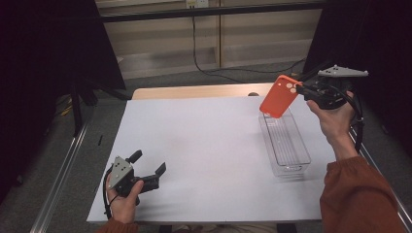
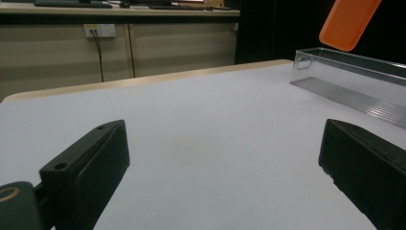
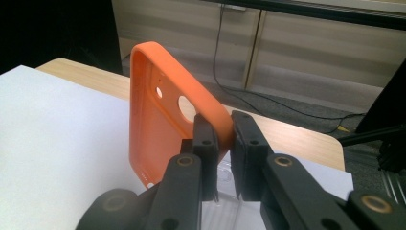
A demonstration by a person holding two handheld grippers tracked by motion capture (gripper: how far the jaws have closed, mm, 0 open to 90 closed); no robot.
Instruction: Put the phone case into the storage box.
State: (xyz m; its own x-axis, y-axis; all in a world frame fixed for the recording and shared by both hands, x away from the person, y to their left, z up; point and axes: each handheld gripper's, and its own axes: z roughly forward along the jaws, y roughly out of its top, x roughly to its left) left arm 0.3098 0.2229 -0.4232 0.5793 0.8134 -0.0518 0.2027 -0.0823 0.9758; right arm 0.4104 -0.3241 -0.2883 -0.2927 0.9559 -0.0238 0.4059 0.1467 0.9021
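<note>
High view, item one: right gripper [image 1: 302, 90], raised over the far end of the clear tray [image 1: 296, 158], clamped on the orange phone case [image 1: 279, 96]. I hold the case by one edge near its camera cut-outs; it hangs tilted in the air above the tray, touching nothing else.

Item two: left gripper [image 1: 148, 166], resting low at the near left of the white sheet [image 1: 194, 145], jaws spread wide and empty. In the left gripper view both jaws stand well apart with bare sheet between them.

Item three: grip, seen in the right gripper view. The jaws pinch only the thin rim of the case [image 3: 158, 120], close to one corner. I judge this hold shallow.

Risks as I read them:
- Case pivots or slips out of the pinch, since most of its body hangs off to one side of the jaws.
- Case strikes the tray wall on lowering, because the tray is narrow and the case is tilted across it.
- Light tray gets nudged along the sheet; my left gripper is well apart and cannot steady it.
</note>
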